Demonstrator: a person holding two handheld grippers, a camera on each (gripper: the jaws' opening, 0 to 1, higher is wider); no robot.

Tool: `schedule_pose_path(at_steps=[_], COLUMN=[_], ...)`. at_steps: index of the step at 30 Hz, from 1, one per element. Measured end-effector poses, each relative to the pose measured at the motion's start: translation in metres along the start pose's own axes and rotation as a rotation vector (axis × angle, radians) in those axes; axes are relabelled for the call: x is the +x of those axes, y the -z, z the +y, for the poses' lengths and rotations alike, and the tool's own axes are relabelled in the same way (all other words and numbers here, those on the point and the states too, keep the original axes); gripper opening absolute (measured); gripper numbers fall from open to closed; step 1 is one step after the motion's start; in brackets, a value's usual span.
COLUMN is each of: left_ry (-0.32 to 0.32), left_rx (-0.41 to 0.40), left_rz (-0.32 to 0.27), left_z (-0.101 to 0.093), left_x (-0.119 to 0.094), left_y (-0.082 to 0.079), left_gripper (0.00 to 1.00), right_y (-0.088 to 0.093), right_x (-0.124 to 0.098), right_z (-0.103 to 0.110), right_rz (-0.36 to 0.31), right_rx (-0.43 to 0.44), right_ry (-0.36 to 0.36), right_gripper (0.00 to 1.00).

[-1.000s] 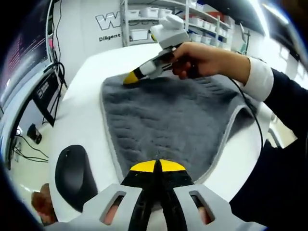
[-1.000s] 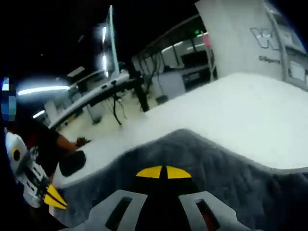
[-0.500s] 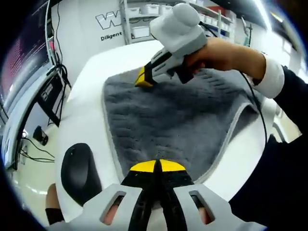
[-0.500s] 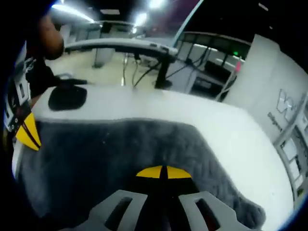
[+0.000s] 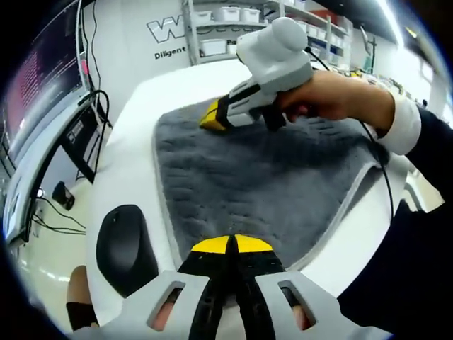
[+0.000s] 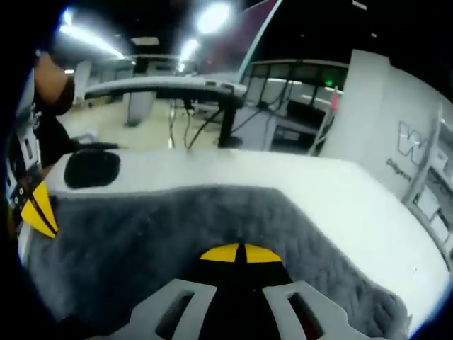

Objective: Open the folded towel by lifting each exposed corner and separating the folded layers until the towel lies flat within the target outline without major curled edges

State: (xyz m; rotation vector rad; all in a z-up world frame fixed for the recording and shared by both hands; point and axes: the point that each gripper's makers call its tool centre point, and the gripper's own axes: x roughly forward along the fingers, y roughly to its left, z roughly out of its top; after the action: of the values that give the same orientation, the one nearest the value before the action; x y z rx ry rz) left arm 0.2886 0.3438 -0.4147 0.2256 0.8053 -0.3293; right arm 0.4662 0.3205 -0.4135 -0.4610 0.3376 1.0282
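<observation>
Lying spread over the white table [image 5: 127,163] is one grey towel [image 5: 262,177], its pale hemmed edge running along the near and side borders; it is covering most of the tabletop, and I cannot make out any target outline around it. Nearest the towel's front edge, in the left gripper view, the left gripper [image 5: 231,244] is hovering with its yellow-tipped jaws pressed together on nothing. Beside that same edge, one dark oval object [image 5: 126,248] is resting on the bare table just off the towel.

At the towel's far corner, the right gripper [image 5: 211,117] is being held by a person's hand [image 5: 333,95] in a white cuff and dark sleeve, its yellow tip sitting low over the fabric; whether it is touching the cloth cannot be told. In the right gripper view its own jaws [image 6: 244,253] are meeting tip to tip with nothing between them, above the towel [image 6: 177,241], while the left gripper [image 6: 39,209] is showing at the towel's opposite edge, near the dark oval object [image 6: 90,168].

Beyond the towel's far side, one white wall panel with dark lettering [image 5: 170,32] is standing behind the table, next to one shelving rack holding white bins [image 5: 226,21]. Off the towel's left side, one monitor [image 5: 42,78] with trailing cables is standing on a desk.
</observation>
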Motion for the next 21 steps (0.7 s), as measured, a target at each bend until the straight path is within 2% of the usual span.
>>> schedule_pose_path(at_steps=[5, 9, 11, 16, 19, 21], left_ry=[-0.039, -0.040, -0.045, -0.076, -0.075, -0.080], left_rx=[-0.002, -0.005, -0.005, -0.041, -0.043, -0.041], left_rz=[0.018, 0.017, 0.015, 0.006, 0.005, 0.006], left_z=[0.007, 0.006, 0.008, 0.022, 0.019, 0.019], left_x=[-0.002, -0.002, -0.002, -0.002, -0.002, -0.002], left_y=[0.002, 0.003, 0.003, 0.004, 0.003, 0.003], left_gripper=[0.01, 0.01, 0.01, 0.01, 0.01, 0.01], right_y=[-0.002, -0.004, -0.005, -0.005, -0.007, -0.010], right_x=[0.000, 0.003, 0.005, 0.006, 0.008, 0.013], right_z=[0.003, 0.003, 0.001, 0.001, 0.004, 0.004], right_rz=[-0.035, -0.104, -0.108, -0.108, -0.115, -0.112], right_rx=[0.000, 0.070, 0.108, 0.107, 0.089, 0.106], right_ry=[0.009, -0.004, -0.012, 0.007, 0.016, 0.018], right_gripper=[0.00, 0.00, 0.00, 0.00, 0.00, 0.00])
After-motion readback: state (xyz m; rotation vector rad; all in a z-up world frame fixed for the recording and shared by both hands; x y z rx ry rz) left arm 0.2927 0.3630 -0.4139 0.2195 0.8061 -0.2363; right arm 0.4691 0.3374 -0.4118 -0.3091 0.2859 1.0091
